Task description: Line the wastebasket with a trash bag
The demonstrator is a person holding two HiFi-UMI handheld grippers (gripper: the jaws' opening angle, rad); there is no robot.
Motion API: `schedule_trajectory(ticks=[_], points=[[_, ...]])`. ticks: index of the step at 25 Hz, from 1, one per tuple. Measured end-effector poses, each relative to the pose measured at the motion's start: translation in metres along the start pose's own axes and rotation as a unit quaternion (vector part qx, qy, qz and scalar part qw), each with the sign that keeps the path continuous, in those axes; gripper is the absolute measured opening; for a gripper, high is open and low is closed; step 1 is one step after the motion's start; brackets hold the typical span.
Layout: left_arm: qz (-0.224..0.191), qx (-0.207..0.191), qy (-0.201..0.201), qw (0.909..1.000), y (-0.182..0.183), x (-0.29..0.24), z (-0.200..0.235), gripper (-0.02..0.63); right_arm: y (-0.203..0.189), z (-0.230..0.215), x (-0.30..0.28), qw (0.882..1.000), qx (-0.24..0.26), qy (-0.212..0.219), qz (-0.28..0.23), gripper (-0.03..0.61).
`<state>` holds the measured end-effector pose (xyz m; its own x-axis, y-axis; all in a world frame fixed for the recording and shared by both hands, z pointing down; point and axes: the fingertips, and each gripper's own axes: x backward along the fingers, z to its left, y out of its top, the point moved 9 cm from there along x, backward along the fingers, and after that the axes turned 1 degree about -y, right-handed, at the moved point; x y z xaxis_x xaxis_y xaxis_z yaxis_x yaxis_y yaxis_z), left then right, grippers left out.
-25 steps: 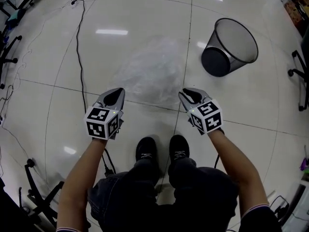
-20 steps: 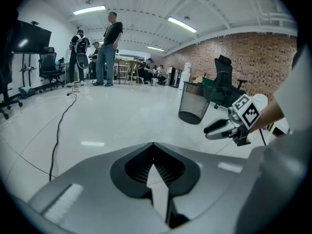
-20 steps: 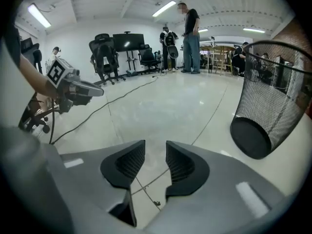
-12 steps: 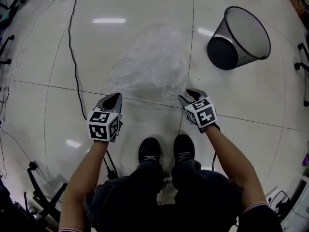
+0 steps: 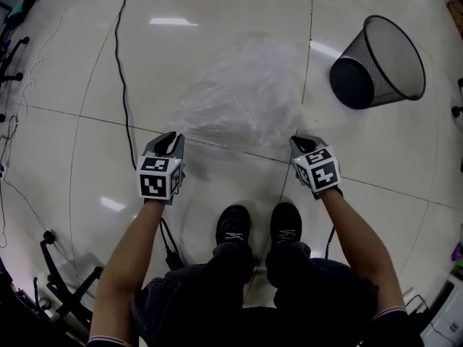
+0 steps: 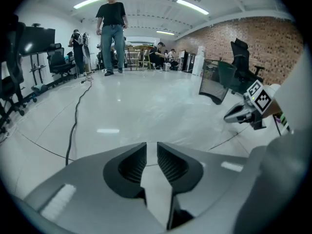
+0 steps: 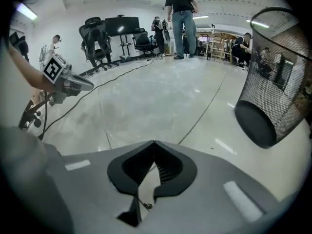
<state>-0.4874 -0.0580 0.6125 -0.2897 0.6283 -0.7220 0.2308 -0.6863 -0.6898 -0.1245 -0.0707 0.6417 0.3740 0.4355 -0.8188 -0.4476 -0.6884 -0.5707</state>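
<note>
A crumpled clear trash bag (image 5: 242, 96) lies flat on the glossy floor ahead of my feet. The black mesh wastebasket (image 5: 380, 63) lies tipped on its side at the far right, also visible in the right gripper view (image 7: 273, 82). My left gripper (image 5: 168, 139) hovers at the bag's near left edge; its jaws (image 6: 151, 143) are opening, with a narrow gap and only floor showing through. My right gripper (image 5: 302, 142) is at the bag's near right corner, its jaws (image 7: 154, 141) shut tip to tip. Whether film is pinched there is not visible.
A black cable (image 5: 123, 71) runs down the floor left of the bag. Chair bases stand at the left edge (image 5: 14, 71) and lower left (image 5: 65, 295). My shoes (image 5: 235, 226) are just behind the grippers. A person (image 6: 112, 30) stands far off.
Both grippers have sunk toward the floor and come up to the bag's near edge. The bag and the wastebasket now sit further right in the head view.
</note>
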Motion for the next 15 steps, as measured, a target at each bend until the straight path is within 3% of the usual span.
schedule_trajectory(ticks=[5, 10, 15], points=[[0.037, -0.034, 0.014, 0.9986, -0.004, -0.016, 0.013, 0.211, 0.001, -0.005, 0.006, 1.000, -0.002, -0.006, -0.003, 0.003], [0.044, -0.059, 0.011, 0.9972, 0.002, -0.033, 0.016, 0.238, 0.003, -0.010, 0.012, 1.000, 0.002, -0.015, -0.002, 0.003], [0.078, -0.074, -0.023, 0.9939, -0.004, -0.051, 0.012, 0.232, -0.007, -0.018, 0.017, 1.000, -0.005, -0.026, 0.006, 0.003]])
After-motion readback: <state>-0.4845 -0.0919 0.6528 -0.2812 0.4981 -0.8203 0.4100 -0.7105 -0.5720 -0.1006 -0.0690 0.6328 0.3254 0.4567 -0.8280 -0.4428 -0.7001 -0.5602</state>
